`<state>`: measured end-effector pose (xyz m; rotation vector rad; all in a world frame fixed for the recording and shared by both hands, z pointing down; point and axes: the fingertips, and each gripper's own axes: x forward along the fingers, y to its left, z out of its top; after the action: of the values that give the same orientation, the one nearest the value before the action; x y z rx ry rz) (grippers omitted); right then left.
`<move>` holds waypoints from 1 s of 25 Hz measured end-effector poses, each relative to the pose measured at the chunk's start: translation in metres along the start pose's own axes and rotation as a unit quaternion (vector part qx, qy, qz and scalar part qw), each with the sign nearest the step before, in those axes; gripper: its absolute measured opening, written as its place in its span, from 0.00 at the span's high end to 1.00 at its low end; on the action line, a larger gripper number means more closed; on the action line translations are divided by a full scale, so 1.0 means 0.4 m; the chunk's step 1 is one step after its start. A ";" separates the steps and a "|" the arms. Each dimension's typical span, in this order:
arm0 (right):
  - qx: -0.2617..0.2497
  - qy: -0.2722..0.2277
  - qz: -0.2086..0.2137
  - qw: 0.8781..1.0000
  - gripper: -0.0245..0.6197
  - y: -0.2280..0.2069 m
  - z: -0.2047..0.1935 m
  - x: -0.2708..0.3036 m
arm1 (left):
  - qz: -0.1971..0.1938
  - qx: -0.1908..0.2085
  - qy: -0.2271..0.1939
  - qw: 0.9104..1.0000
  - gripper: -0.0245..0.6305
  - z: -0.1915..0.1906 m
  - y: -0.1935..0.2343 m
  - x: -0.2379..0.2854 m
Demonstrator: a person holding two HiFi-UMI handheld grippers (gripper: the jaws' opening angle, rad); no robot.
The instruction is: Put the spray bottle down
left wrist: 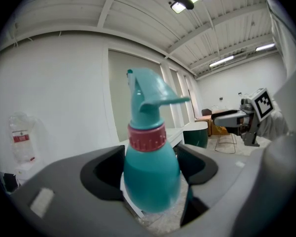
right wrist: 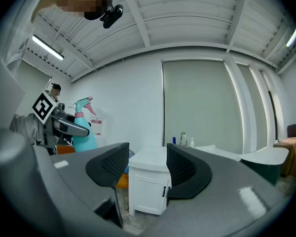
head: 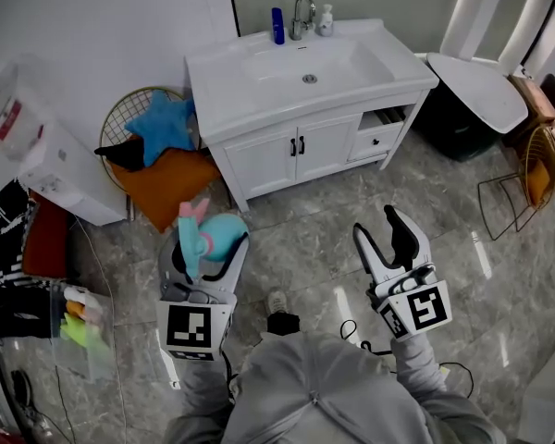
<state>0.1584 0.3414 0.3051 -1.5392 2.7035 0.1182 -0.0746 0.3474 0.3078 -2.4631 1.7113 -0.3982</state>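
Left gripper view: left gripper (left wrist: 151,176) jaws clamp the spray bottle (left wrist: 149,152) upright; right gripper (right wrist: 147,170) jaws gape empty. Keep it level; release once its base rests flat.

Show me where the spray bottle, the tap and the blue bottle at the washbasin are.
spray bottle (left wrist: 152,177), left gripper view, on the middle of its teal body.
tap (head: 302,12), head view, on its metal spout.
blue bottle (head: 277,26), head view, on the middle of its body.
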 end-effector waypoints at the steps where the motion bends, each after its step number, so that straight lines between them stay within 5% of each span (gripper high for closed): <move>1: 0.000 -0.001 -0.002 1.000 0.59 0.000 0.001 0.020 | -0.002 0.001 -0.001 1.000 0.38 -0.001 0.016 0.015; 14: -0.006 -0.020 -0.028 0.999 0.59 0.037 0.032 0.288 | -0.025 0.014 -0.021 0.999 0.38 0.001 0.257 0.181; 25: -0.018 -0.015 -0.041 0.999 0.59 0.032 0.037 0.419 | -0.038 0.009 -0.019 0.999 0.38 -0.020 0.360 0.274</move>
<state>0.0615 0.2056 0.2808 -1.6421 2.6249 0.1862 -0.1708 0.1945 0.2966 -2.5131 1.5964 -0.3696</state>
